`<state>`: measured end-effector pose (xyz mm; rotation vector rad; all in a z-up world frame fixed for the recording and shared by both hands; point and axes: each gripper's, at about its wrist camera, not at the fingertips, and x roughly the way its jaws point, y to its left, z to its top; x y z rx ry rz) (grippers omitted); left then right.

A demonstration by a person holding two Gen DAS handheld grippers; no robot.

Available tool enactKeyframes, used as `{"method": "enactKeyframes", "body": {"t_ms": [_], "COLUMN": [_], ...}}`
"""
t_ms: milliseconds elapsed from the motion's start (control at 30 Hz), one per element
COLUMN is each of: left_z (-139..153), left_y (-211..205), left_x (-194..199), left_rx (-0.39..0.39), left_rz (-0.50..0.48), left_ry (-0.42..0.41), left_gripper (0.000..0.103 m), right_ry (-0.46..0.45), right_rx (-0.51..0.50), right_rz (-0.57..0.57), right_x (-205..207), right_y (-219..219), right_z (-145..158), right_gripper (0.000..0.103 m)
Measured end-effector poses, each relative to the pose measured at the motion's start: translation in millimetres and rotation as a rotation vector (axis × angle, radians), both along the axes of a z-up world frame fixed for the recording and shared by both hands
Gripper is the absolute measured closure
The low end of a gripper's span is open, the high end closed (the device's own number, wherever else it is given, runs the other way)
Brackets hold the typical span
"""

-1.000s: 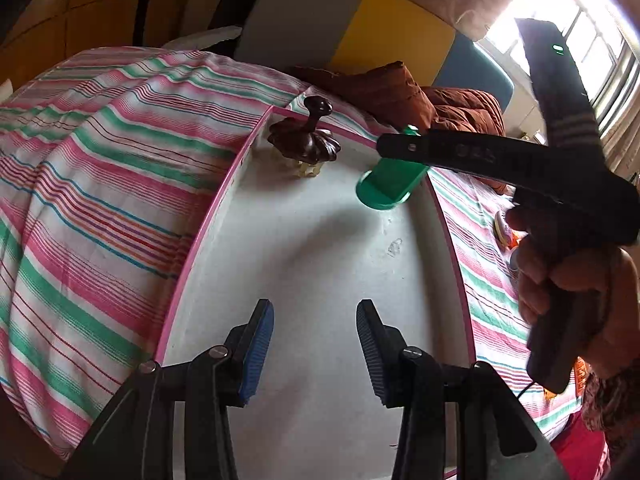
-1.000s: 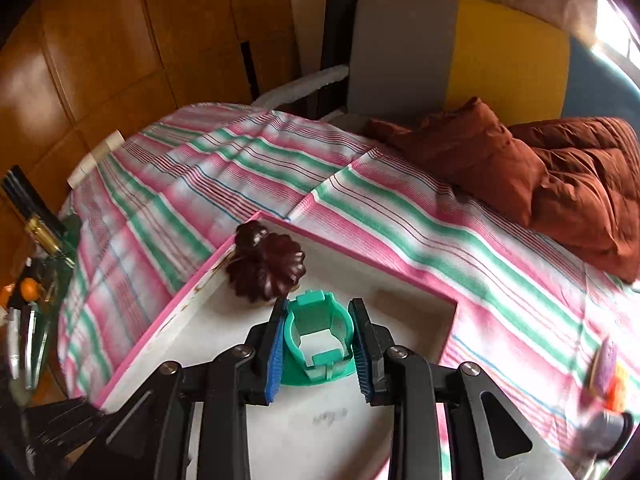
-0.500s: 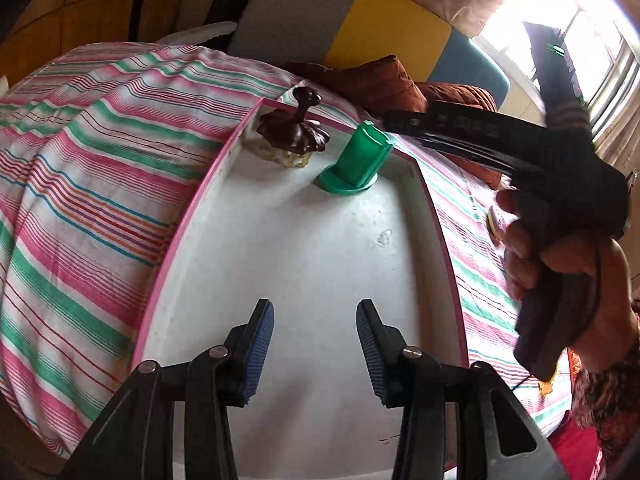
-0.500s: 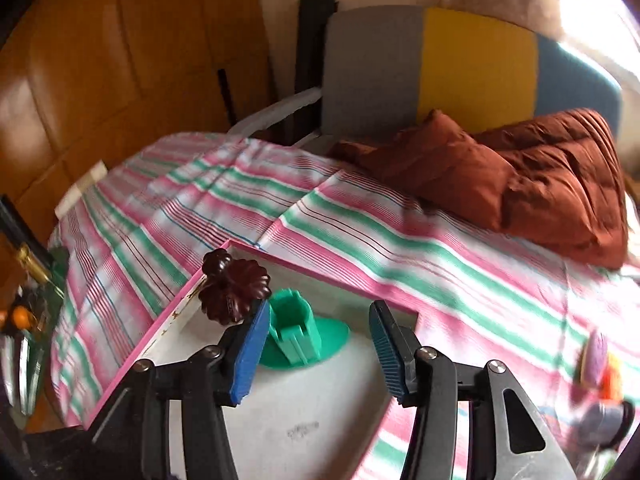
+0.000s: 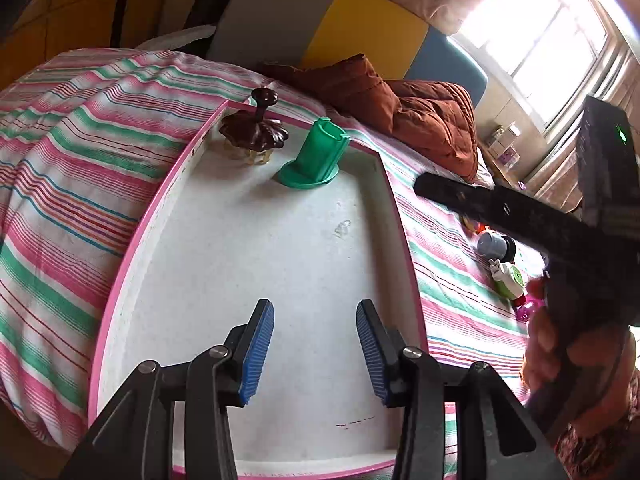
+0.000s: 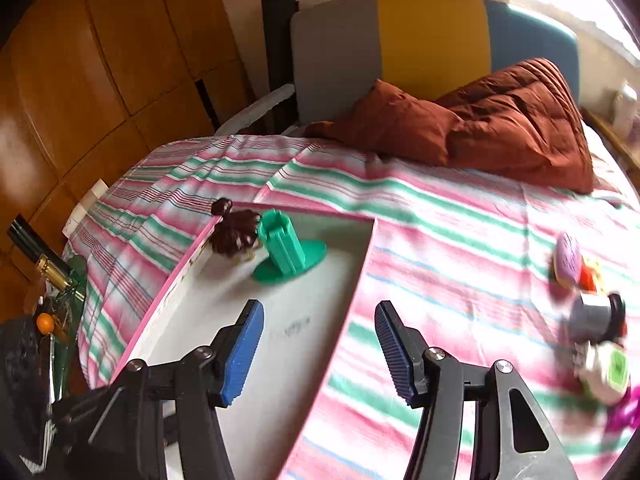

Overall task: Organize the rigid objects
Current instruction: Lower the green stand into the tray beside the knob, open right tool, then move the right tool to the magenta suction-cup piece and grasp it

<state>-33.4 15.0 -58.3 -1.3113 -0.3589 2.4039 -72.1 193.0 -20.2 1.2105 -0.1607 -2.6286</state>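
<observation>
Daylight from the window (image 5: 556,32) at my upper right blows out to white glare, my right view smears the toys (image 6: 592,320) with motion blur, and fisheye bends every edge.

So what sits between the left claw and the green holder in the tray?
Nothing: in the left wrist view only bare white tray floor lies between the left claw and the green holder; the brown knobbed piece stands beside the holder.

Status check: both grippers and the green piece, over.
Left gripper open, empty, over the tray. Right gripper opening, nothing between its fingers. Green piece upright in tray beside brown piece. Path clear.
</observation>
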Motion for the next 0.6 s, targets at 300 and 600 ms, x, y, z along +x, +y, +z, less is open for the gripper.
{"method": "enactKeyframes", "body": {"t_ms": [300,600], "left_z": [13,24], "left_y": [24,61], "left_x": [13,30], "left_rx": [-0.005,-0.035], "left_rz": [-0.065,-0.173], "left_ry": [0.044,0.077], "left_gripper": [0.06,0.06], "right_ry": [-0.018,-0.012], "right_rx": [-0.021,0.04], "right_rz": [-0.043,-0.162], "right_x": [45,94], "right_y": [31,97], "right_z": [-3,-4], "right_gripper": [0.044,0.044]}}
